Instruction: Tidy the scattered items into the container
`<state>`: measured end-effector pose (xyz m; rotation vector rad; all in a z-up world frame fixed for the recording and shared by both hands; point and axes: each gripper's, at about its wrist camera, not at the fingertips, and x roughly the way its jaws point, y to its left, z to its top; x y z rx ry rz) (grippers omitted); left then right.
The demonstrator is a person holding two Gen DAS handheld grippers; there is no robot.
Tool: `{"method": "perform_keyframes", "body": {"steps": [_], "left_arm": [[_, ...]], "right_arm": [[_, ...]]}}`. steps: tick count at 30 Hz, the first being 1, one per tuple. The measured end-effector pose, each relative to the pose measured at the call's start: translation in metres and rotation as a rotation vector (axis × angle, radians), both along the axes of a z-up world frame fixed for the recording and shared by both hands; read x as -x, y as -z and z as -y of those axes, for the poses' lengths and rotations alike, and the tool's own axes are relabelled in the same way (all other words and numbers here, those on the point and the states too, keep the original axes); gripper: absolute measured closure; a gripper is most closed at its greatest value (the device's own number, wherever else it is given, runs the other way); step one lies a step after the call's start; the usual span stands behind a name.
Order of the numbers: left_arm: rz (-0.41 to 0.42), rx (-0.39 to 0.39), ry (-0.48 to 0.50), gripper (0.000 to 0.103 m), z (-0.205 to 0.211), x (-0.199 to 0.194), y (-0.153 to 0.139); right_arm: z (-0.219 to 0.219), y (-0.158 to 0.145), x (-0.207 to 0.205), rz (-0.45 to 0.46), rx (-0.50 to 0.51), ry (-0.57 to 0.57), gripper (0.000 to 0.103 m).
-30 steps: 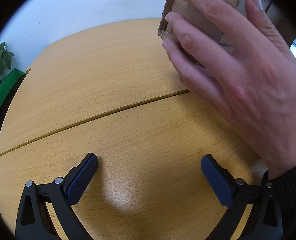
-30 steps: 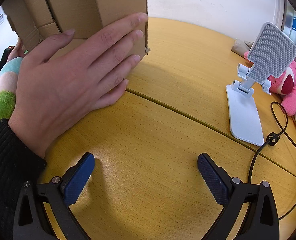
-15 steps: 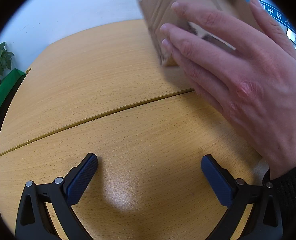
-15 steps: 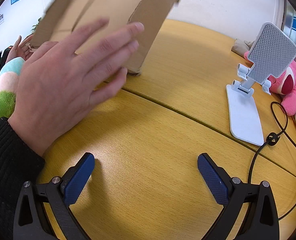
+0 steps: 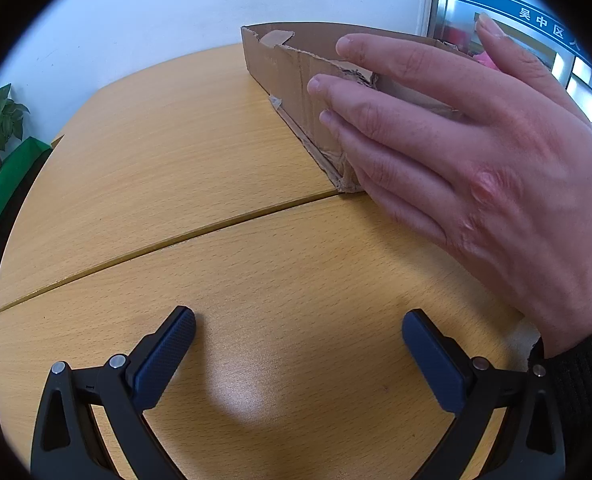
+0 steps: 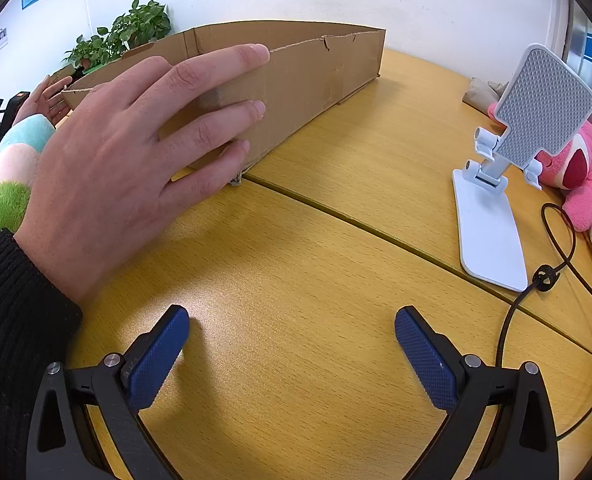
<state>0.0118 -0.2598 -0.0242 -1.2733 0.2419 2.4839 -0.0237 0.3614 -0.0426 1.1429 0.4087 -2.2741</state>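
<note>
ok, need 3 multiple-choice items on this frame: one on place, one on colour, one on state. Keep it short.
1. Where does the white phone stand sit relative to the brown cardboard box in the right wrist view?
A. inside it
B. to its right, apart, on the wooden table
C. on top of it

2. What colour are the pads of the right gripper?
A. blue
B. red
C. white

3. What is the state of the left gripper?
A. shut on the box
B. shut on a toy
C. open, holding nothing

Answers:
1. B: the stand's base rests on bare table, well clear of the box's end.
2. A: both finger pads are textured blue on black arms.
3. C: the fingers are spread wide with only table between them; a bare hand, not the gripper, rests on the box.
</note>
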Motion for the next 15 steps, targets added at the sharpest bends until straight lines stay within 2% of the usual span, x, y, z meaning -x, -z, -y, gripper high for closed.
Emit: {"method": "perform_keyframes", "body": {"steps": [15], "left_arm": [[0.0,0.0,-0.001,0.0,-0.0014,0.0002,0.0004]], "right_arm": [[-0.0019,0.0006,-0.001,0.0,0.0,-0.001,0.0]]}}
